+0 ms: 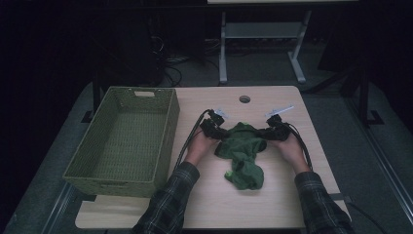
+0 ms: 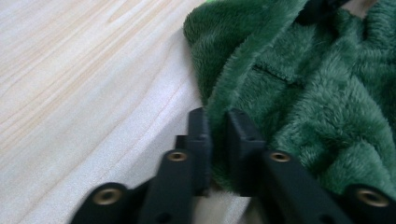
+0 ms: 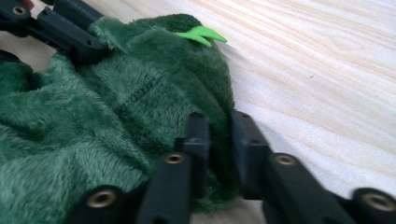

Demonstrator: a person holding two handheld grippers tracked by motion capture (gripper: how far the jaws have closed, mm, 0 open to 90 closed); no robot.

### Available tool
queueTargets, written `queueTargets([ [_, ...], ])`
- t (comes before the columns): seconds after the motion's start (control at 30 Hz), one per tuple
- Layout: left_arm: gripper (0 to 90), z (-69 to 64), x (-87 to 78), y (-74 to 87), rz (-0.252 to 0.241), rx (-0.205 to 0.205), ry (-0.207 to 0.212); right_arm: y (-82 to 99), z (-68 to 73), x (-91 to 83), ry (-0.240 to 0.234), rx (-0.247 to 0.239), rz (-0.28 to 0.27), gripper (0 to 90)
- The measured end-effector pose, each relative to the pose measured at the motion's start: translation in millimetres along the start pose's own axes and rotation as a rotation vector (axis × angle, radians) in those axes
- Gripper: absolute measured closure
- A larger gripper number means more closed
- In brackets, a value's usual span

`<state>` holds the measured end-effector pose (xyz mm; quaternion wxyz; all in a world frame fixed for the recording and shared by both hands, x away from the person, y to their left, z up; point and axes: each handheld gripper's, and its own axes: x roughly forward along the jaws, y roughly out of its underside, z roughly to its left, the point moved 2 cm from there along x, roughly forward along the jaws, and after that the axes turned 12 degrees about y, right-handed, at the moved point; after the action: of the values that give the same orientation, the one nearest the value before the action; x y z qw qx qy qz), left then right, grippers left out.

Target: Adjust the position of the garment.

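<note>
Garment: a green plush garment [image 1: 242, 153] lies crumpled on the wooden table [image 1: 272, 204], near its middle and to the right of the basket. Its far edge is drawn out between the two grippers, and the rest trails in a heap toward the person.
Left gripper: the left gripper [image 2: 218, 140] is clenched on a fold at the garment's left edge; the pile is squeezed between jaws that stand nearly together, low against the tabletop.
Right gripper: the right gripper [image 3: 219, 142] grasps the opposite edge in the same way, with fleece bulging up around the narrow gap.
Label: a bright green tag [image 3: 201, 35] sticks out of the fabric just beyond the right gripper's hold.
Basket: a green woven basket [image 1: 168, 141] stands on the table's left side, well apart from the garment, with nothing in it.
Handling: the fabric looks soft, light and limp, so it should sag and bunch wherever it is unsupported. The thick pile probably gives a sure, non-slipping bite.
Where to hold: a seamed edge or corner, taken as one fold, seems best; two holds set far apart would likely keep it spread.
</note>
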<state>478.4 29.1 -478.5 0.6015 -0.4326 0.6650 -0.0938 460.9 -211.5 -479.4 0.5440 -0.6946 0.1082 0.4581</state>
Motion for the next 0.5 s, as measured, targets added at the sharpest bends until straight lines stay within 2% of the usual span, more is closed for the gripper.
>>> queueTargets([
  [0.03,85.4,-0.9,0.3,-0.4,-0.016,-0.013,-0.002,-0.2,0.0,-1.0,0.000,0.004,0.003,86.0],
  [0.17,86.6,-3.9,-8.6,-4.8,-0.023,0.006,-0.006,-2.0,-2.2,-8.1,-0.010,0.027,-0.017,87.1],
  [0.27,86.6,-9.6,-15.8,-10.4,-0.075,0.009,-0.010,-5.5,-2.6,-17.7,-0.009,0.038,-0.047,87.1],
  [0.5,86.1,-22.1,-35.1,-21.4,-0.131,0.056,-0.018,-10.5,-2.6,-36.9,0.009,0.022,-0.107,87.1],
])
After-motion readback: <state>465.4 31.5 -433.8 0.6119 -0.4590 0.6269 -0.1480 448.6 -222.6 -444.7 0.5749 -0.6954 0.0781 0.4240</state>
